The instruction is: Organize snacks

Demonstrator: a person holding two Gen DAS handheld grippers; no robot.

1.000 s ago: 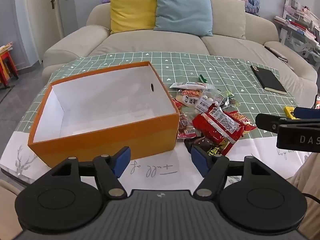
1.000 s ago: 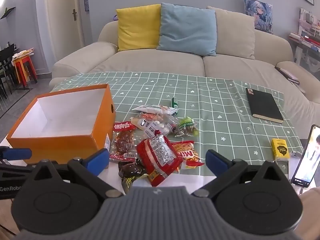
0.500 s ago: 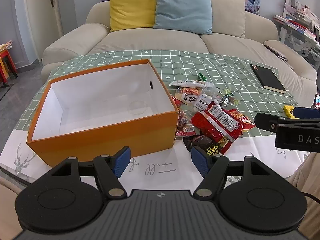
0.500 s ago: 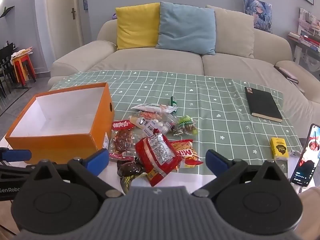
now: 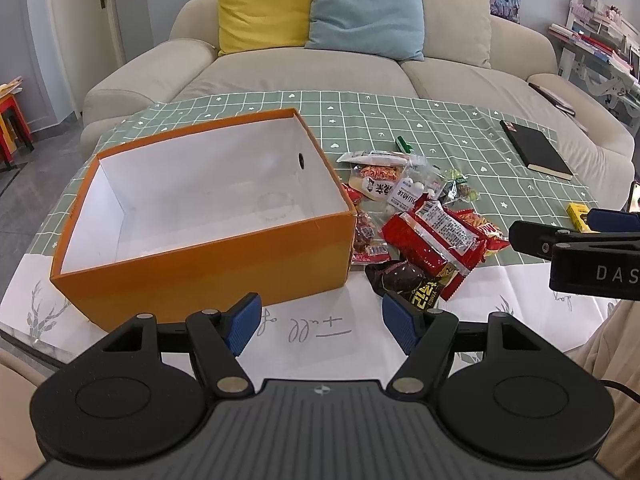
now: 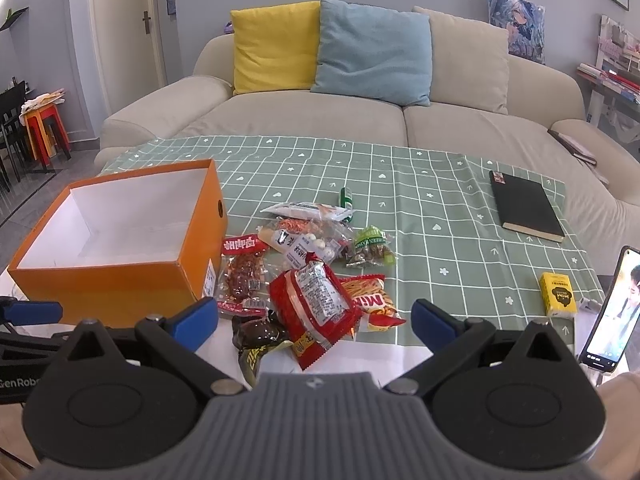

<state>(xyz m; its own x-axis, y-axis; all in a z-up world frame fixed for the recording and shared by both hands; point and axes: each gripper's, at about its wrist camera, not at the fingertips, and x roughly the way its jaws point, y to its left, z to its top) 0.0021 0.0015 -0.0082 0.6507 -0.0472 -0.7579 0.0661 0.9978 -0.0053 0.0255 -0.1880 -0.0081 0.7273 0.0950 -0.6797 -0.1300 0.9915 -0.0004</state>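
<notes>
- Zero snacks boxed so far; judging by the layout, the task is at its start.
- Orange box (image 5: 208,264) sits near-left on the table (image 6: 440,184), open top, white inside, empty.
- Snack pile (image 6: 312,272) lies just right of the box, all packets on the cloth: big red bag (image 6: 316,304), dark brown packet (image 6: 256,334) nearest, small green one (image 6: 370,246) furthest right.
- Left gripper (image 5: 320,322): jaws wide apart, nothing between, hovering near the box's near corner.
- Right gripper (image 6: 314,322): jaws wide apart, empty, above the pile's near edge.
- Left to do: every packet into the box.
</notes>
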